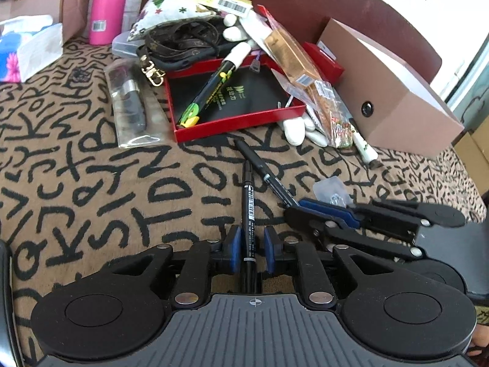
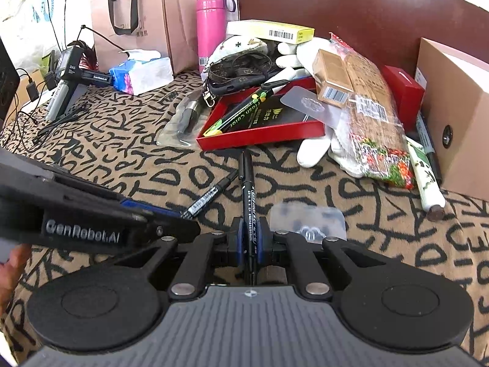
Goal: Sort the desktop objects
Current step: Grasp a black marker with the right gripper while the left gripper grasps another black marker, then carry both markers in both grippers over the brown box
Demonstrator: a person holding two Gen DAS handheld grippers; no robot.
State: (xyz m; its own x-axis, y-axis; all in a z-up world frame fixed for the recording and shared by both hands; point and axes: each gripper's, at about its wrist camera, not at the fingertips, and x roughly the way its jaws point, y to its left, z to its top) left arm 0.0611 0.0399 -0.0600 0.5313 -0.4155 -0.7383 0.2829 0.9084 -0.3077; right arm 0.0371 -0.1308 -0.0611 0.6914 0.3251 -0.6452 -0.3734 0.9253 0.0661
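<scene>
Left wrist: letter-print tablecloth (image 1: 91, 183); left fingers (image 1: 233, 250) released, right fingers (image 2: 240, 244) grasp black marker (image 2: 248, 189).

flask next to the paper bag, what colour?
Pink flask, barcode sticker near its base; clearest in the right wrist view.

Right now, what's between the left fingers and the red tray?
Left wrist view: a black marker lying between the open left fingers, a second marker clamped by the right gripper, otherwise bare patterned cloth.
</scene>
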